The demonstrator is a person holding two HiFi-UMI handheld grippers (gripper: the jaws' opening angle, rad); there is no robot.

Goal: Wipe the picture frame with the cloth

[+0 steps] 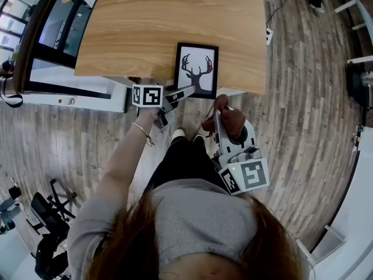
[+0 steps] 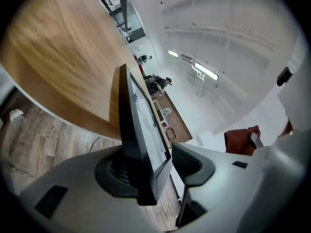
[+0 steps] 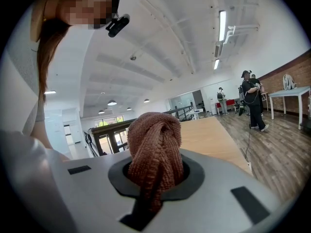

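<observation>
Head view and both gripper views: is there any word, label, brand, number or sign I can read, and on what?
None readable in any view.
The black picture frame, held in the left gripper, shows only an antler silhouette.
The marker cubes on both grippers carry square patterns, not letters.
The reddish-brown cloth in the right gripper is plain.

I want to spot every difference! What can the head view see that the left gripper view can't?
Only the head view shows the antler drawing on the front of the picture frame, the person's grey top and the right gripper holding the cloth. Only the left gripper view shows the frame edge-on, pinched in the fingers of the left gripper, plus ceiling lights. Both show the frame, the reddish-brown cloth, the wooden table and the plank floor.
</observation>
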